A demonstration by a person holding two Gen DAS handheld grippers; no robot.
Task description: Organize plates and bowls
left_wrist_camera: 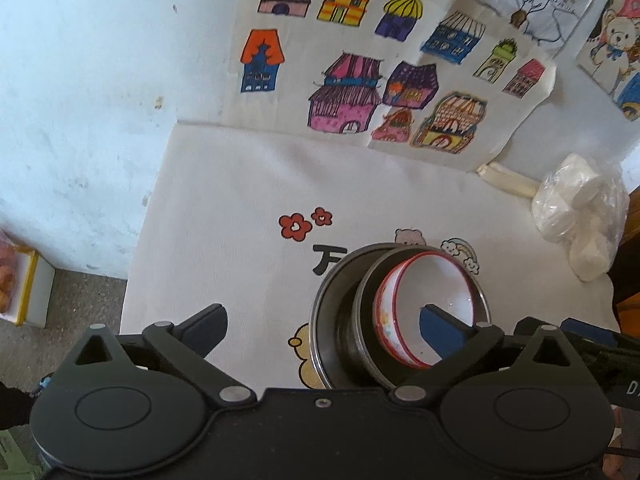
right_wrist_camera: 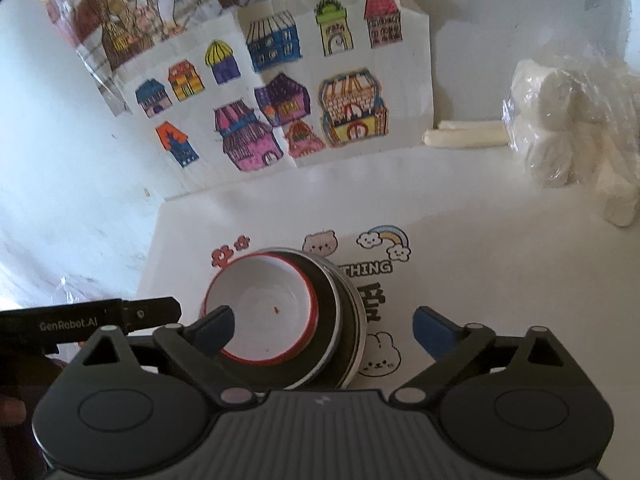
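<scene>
We see white red-rimmed bowl (right_wrist_camera: 268,308) nested in two round metal bowls (right_wrist_camera: 340,320), stack mid-table on smooth printed cloth (right_wrist_camera: 480,280). Left gripper (left_wrist_camera: 324,326) and right gripper (right_wrist_camera: 324,326) both spread wide, holding nothing. Bare cloth around stack; bagged white rolls (right_wrist_camera: 560,136) far right.

Both wrist views look steeply down, close, sharing the nested bowls (left_wrist_camera: 404,316) and house drawings (right_wrist_camera: 280,92).
</scene>
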